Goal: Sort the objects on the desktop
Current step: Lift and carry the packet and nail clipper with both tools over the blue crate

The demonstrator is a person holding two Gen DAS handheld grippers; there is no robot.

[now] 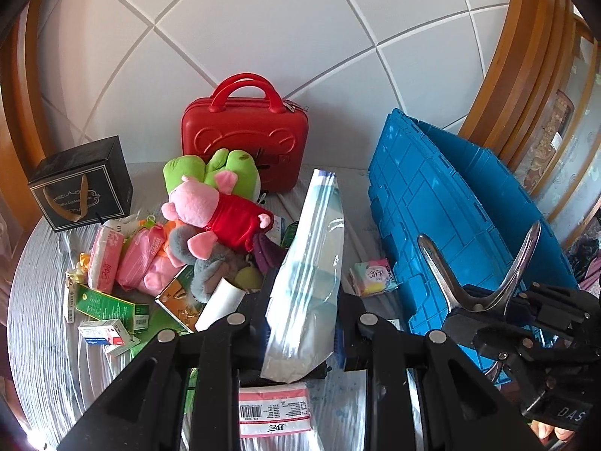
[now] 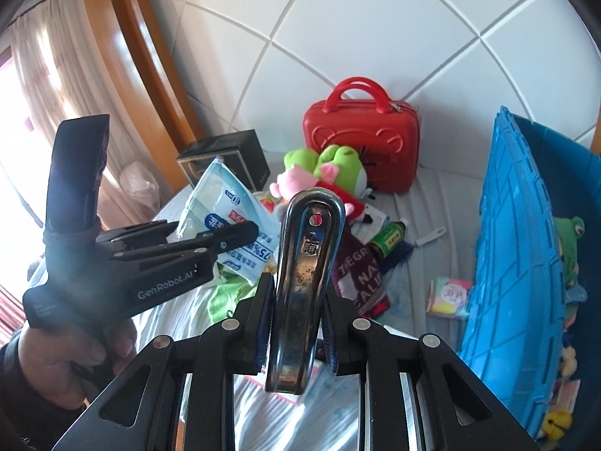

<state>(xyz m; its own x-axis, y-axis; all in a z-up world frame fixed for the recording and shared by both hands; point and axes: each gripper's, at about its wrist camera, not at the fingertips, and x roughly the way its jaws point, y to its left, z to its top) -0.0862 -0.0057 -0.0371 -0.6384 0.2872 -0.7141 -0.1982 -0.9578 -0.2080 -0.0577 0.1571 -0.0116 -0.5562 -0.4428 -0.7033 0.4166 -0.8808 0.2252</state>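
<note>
Our left tool grips a wipes packet, the right tool a metal clip; both need dropping into the blue crate.

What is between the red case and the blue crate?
Only bare grey table lies between the red case and the blue crate, clearest in the right wrist view.

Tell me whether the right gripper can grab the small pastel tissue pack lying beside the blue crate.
Probably not as things stand: the right gripper is already shut on a metal clip, so its fingers are occupied. The tissue pack itself lies uncovered on the table beside the blue crate, so the way looks free once the clip is dropped.
</note>
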